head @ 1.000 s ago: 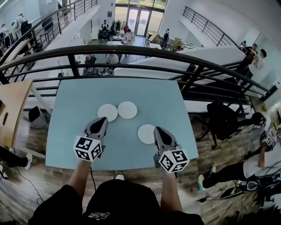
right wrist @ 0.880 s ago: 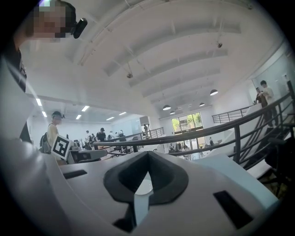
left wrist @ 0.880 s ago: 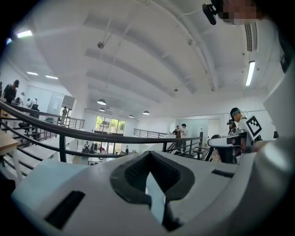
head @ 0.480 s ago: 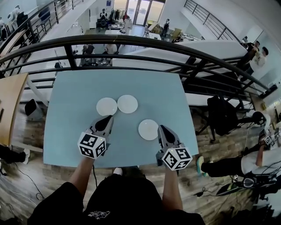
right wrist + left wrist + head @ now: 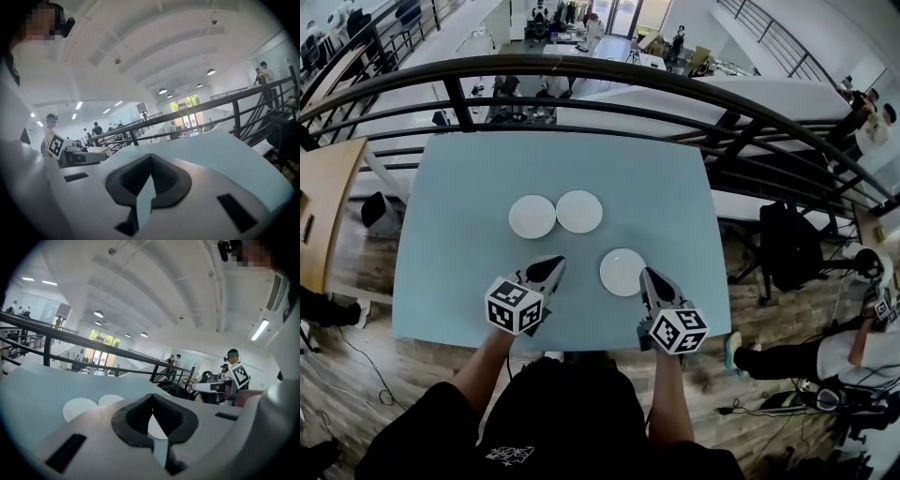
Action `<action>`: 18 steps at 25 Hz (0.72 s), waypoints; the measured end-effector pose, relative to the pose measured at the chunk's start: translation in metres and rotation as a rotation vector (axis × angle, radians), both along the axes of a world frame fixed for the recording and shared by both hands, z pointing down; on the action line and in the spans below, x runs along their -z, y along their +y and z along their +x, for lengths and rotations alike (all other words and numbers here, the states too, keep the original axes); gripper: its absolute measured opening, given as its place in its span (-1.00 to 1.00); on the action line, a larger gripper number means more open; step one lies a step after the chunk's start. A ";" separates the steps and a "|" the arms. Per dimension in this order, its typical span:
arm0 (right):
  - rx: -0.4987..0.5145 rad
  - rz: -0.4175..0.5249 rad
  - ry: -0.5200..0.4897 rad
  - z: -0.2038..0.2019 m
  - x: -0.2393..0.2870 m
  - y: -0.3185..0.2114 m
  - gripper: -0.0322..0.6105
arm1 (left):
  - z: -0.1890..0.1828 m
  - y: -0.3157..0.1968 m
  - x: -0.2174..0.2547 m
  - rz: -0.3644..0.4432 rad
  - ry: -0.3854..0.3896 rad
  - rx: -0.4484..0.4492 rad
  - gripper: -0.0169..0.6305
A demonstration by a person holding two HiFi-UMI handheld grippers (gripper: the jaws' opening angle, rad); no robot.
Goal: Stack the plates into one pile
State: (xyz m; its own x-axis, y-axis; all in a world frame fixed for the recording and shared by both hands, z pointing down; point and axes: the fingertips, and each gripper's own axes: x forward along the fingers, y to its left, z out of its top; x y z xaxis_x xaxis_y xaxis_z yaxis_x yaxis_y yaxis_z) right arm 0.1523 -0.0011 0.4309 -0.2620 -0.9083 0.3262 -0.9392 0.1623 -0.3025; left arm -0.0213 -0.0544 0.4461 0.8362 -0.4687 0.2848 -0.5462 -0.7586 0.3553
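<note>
- The table (image 5: 459, 234) is coloured pale blue.
- All three plates (image 5: 532, 217) (image 5: 579, 211) (image 5: 623, 272) are seen in plain white.
- The left tongs (image 5: 553, 264) and right tongs (image 5: 647, 275) are finished in pale grey, with black pads (image 5: 133, 420).
- Their cubes (image 5: 514, 306) (image 5: 678, 330) are patterned with black-and-white square markers.
- The railing (image 5: 581, 70) is painted black.
- The floor (image 5: 356, 272) is shown in brown wood grain.
- A black top (image 5: 553, 422) is worn by the person.

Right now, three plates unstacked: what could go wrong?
Right gripper is shut close by the nearest plate; advancing like that would likely shove it, not grasp it.
Plates lie flat on the table; a rim pinch may slip.
The far left plate and far right plate sit side by side; lifting one could nudge the other.
</note>
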 end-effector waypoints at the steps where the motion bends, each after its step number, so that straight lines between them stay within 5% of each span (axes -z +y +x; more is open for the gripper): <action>1: 0.003 -0.019 -0.003 0.005 -0.009 -0.001 -0.88 | 0.007 0.002 -0.009 -0.023 -0.009 -0.009 -0.92; 13: 0.041 -0.219 -0.059 0.057 -0.109 -0.011 -0.88 | 0.068 0.005 -0.114 -0.251 -0.136 -0.008 -0.92; 18: 0.042 -0.312 -0.156 0.080 -0.155 -0.006 -0.88 | 0.084 0.009 -0.162 -0.366 -0.175 0.001 -0.92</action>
State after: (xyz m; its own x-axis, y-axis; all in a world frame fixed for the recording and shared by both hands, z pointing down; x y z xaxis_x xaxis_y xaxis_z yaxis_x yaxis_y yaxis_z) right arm 0.2325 -0.0069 0.5855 -0.3652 -0.7586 0.5396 -0.8724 0.0765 -0.4828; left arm 0.0629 -0.0450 0.6083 0.7598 -0.3110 0.5710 -0.6232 -0.5988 0.5030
